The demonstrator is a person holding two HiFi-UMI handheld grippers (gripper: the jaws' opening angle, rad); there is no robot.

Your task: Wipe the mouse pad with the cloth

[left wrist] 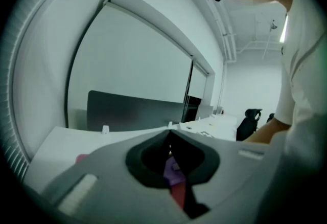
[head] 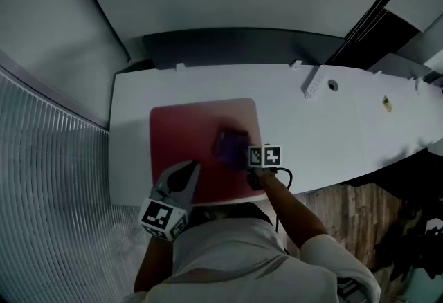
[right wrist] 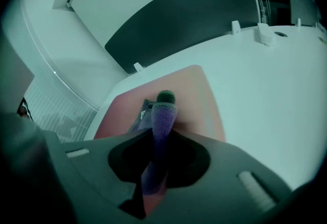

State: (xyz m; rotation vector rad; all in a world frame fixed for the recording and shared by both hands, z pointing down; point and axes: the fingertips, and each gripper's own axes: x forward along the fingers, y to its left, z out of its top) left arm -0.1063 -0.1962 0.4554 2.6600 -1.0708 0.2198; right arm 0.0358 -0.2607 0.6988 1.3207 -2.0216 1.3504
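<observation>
Right now the purple cloth (head: 230, 146) sits on the red mouse pad (head: 183, 129), a little toward 3 o'clock from the pad's middle. My right hand-held gripper (head: 242, 158) is at the cloth's 4 o'clock side and pinches the cloth between its jaws. In the right gripper view a bunched fold of cloth stands up between them. My left hand-held gripper (head: 192, 169) is over the pad near 7 o'clock, its jaws pressed together with nothing between them, apart from the cloth. The pad lies flat on the white counter (head: 325, 122), close to the near edge. A dark panel (head: 235, 49) stands along the counter's far edge at 12 o'clock.
</observation>
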